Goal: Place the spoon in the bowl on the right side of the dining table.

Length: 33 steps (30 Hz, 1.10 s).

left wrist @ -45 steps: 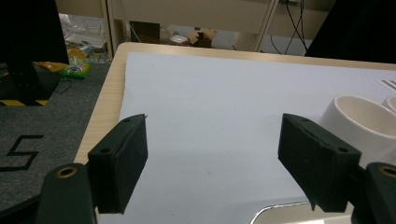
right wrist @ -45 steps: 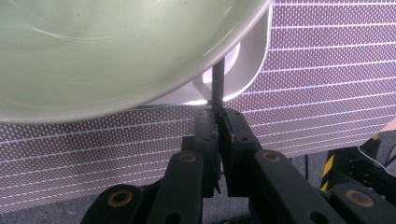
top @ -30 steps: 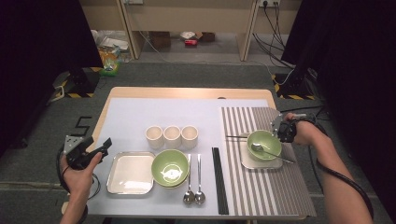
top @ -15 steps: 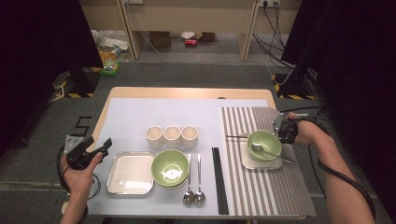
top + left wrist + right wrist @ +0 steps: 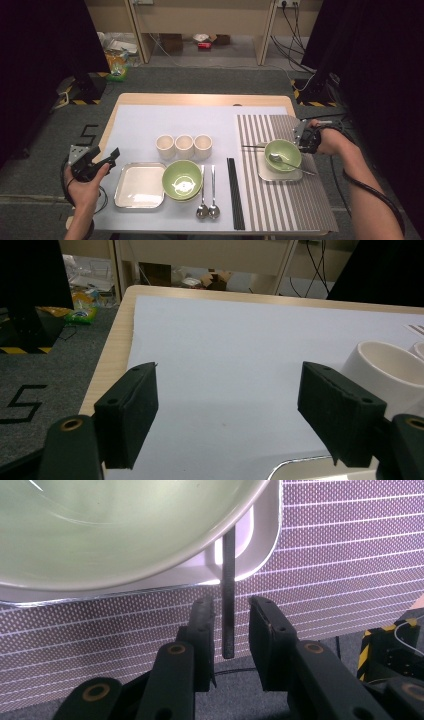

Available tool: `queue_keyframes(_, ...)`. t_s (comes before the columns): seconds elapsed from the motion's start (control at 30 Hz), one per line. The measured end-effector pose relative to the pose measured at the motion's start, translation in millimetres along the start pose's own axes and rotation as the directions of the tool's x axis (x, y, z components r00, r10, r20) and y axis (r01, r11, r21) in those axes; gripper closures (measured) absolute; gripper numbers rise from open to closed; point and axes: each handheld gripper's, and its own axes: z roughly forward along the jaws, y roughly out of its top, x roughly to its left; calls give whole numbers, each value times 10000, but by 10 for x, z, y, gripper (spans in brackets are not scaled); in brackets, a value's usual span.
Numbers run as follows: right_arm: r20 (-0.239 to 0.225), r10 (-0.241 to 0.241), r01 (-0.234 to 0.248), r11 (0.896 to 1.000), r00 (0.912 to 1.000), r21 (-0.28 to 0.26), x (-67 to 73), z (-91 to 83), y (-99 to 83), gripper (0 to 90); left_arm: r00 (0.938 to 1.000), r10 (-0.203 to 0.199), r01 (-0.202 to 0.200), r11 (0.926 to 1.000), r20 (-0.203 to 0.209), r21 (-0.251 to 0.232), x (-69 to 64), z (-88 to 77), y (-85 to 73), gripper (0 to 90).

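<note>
Table (image 5: 200,100): wood rim, pale sheet over most of it, striped mat (image 5: 285,200) on the right half.

On the mat, a place setting being built: square plate (image 5: 265,172) carrying a green bowl (image 5: 283,152), with a spoon (image 5: 290,162) resting in the bowl, handle out to the near right.

The thing in hand is a single black chopstick (image 5: 252,146). It lies level along the far side of that plate, passing under the bowl's rim, its left end out on the mat.

Right gripper (image 5: 300,140) is at the chopstick's right end. In the right gripper view the chopstick (image 5: 228,595) sits between the jaws, which have just been opening; the pads stand clear on both sides. Reads as a release: stick laid down, gripper (image 5: 231,605) letting go.

Left gripper (image 5: 107,156) hangs off the table's near left edge, spread wide and holding nothing (image 5: 225,410). Likely parked while the right one works.

Left half holds the supplies: a spare plate (image 5: 140,185), stacked green bowls (image 5: 182,179), three cups (image 5: 184,146) in a row, two spoons (image 5: 207,195) and a pair of black chopsticks (image 5: 235,192) at the mat's left edge.

In the way: the bowl's rim overhangs the laid chopstick, so a re-grip mid-length looks awkward. Its right end is free.
</note>
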Motion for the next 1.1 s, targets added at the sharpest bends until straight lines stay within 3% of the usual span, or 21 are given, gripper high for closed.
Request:
queue_keyframes(0.2, 34, 207, -207, 9998, 9998, -56, -4, -39, -18, 722, 10000, -8, 8, 10000, 1, -8, 1, 0, 1, 234)
queue_keyframes(0.27, 59, 608, -607, 9980, 9981, -182, -10, -61, -23, 732, 10000, -13, 13, 10000, 1, -7, 1, 1, 1, 234)
queue_keyframes(0.4, 107, 864, -860, 9959, 9962, -294, -31, -103, -19, 764, 10000, -5, 5, 10000, 2, 3, 0, 2, 0, 234)
queue_keyframes(0.6, 404, 1681, -1657, 9845, 9850, -570, -78, -154, 14, 803, 10000, -31, 31, 10000, 14, -26, 6, -2, 2, 234)
queue_keyframes(0.73, 540, 1967, -1920, 9780, 9790, -817, -127, -170, 38, 807, 10000, -27, 27, 10000, 7, -30, 10, -6, 6, 234)
queue_keyframes(0.83, 612, 2482, -2418, 9655, 9668, -963, -149, -183, 65, 817, 10000, -23, 23, 10000, 9, -40, 11, -5, 6, 234)
queue_keyframes(0.9, 606, 3097, -3033, 9481, 9489, -954, -154, -189, 85, 811, 10000, -24, 24, 10000, -3, -44, 12, -5, 5, 234)
queue_keyframes(0.93, 607, 3194, -3126, 9446, 9457, -1001, -163, -188, 91, 807, 10000, -24, 24, 10000, -7, -32, 11, -7, 7, 234)
queue_keyframes(1.03, 612, 3857, -3769, 9185, 9206, -1197, -182, -186, 127, 800, 10000, -24, 24, 10000, -32, -41, 13, -9, 9, 235)
queue_keyframes(1.1, 604, 4099, -4003, 9076, 9101, -1267, -192, -183, 150, 790, 10000, -41, 41, 10000, -30, -47, 15, -10, 9, 235)
